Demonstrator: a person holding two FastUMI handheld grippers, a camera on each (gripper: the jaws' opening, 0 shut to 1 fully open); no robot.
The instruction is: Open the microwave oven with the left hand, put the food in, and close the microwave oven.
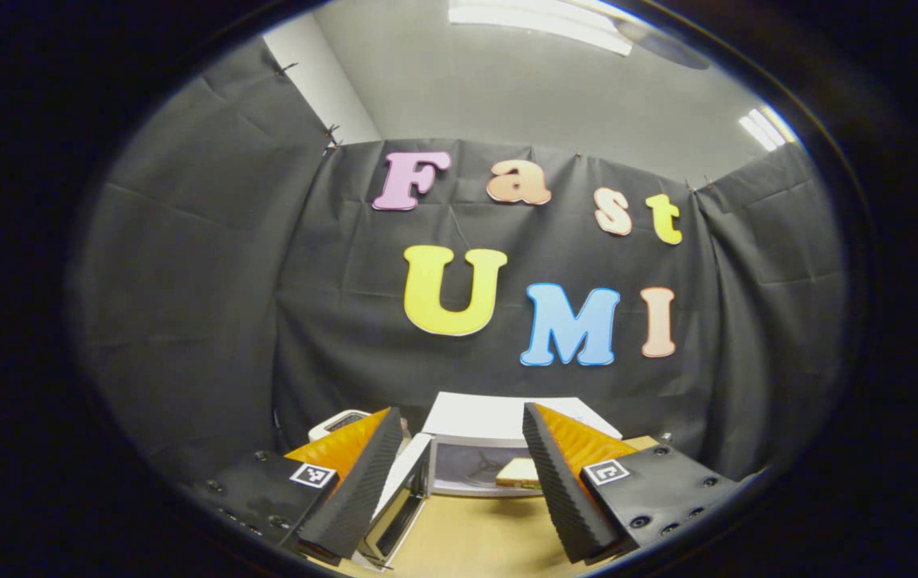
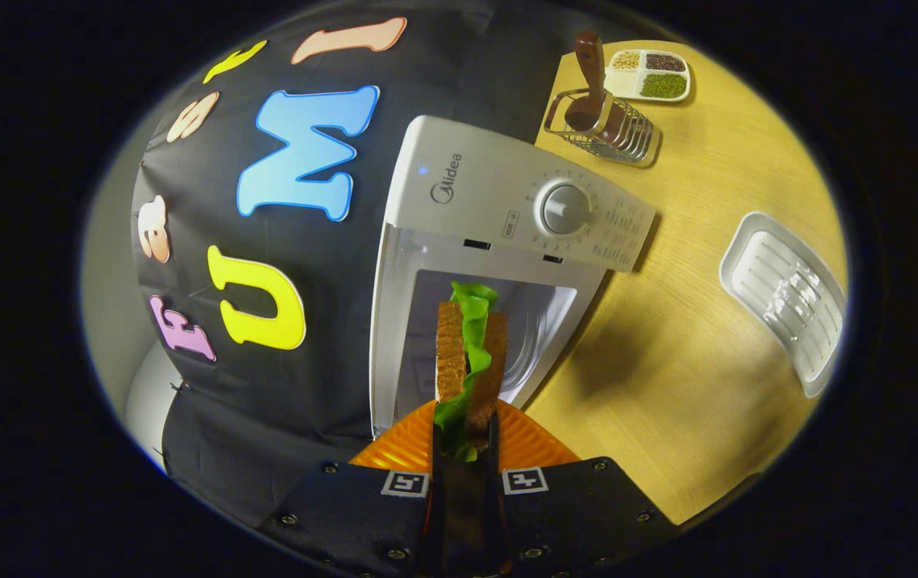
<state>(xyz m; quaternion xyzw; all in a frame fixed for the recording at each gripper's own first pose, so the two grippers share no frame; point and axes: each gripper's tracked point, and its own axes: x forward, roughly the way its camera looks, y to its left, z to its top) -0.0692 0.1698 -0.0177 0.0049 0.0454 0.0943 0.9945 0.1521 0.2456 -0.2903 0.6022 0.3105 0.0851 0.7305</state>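
In the left gripper view the white microwave stands straight ahead on the table, its door swung open to the left. A sandwich shows at the mouth of its cavity. My left gripper hangs open and empty in front of it, some way back. In the right gripper view my right gripper is shut on the sandwich, bread with green lettuce held on edge. It sits at the open cavity of the microwave, just below the panel with the round dial.
A white toaster stands left of the microwave. On the wooden table beyond the microwave are a wire basket holding a brown-handled tool, a divided dish of grains and a ribbed white tray.
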